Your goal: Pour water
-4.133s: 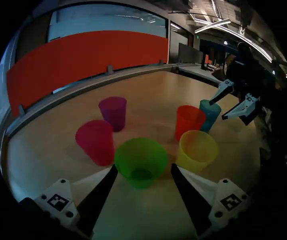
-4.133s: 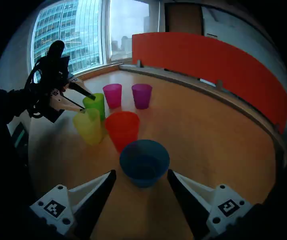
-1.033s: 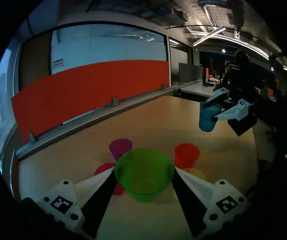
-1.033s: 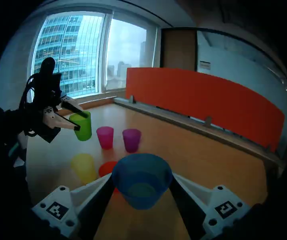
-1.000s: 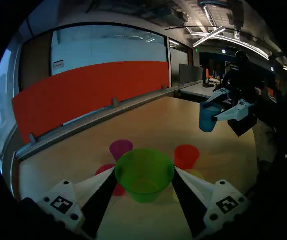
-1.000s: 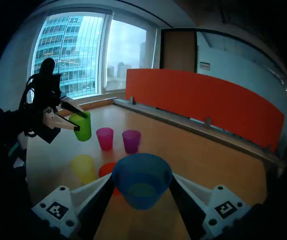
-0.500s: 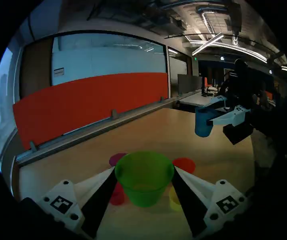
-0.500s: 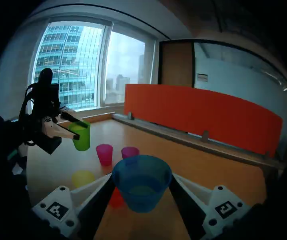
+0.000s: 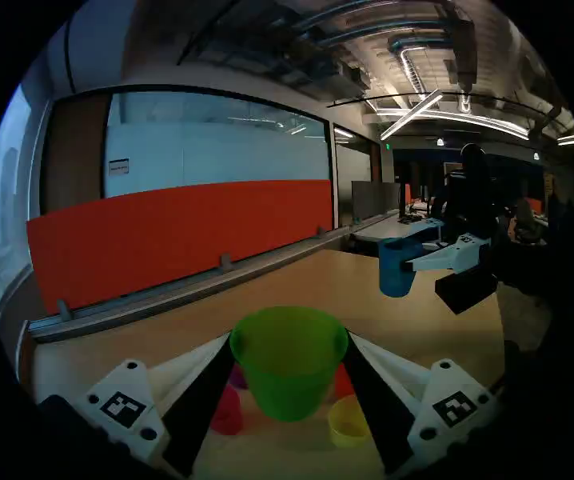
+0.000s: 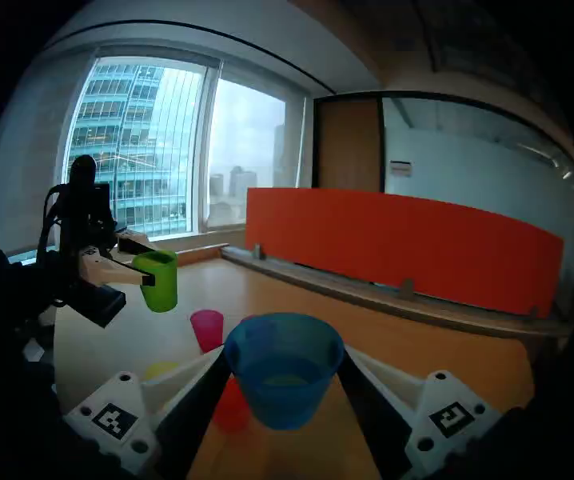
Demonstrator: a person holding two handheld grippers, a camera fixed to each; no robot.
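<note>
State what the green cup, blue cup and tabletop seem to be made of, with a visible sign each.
The green cup: probably translucent plastic, smooth; light glows through its wall. The blue cup: likely the same tinted plastic, lit through too. The tabletop: wood or wood-look laminate, warm brown, soft sheen; unclear which.

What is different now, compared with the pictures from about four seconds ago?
The left hand-held gripper closed on the green cup and raised it off the table. The right hand-held gripper did the same with the blue cup. Both cups remain upright. The pink cup, the yellow cup and the others stayed on the table.
</note>
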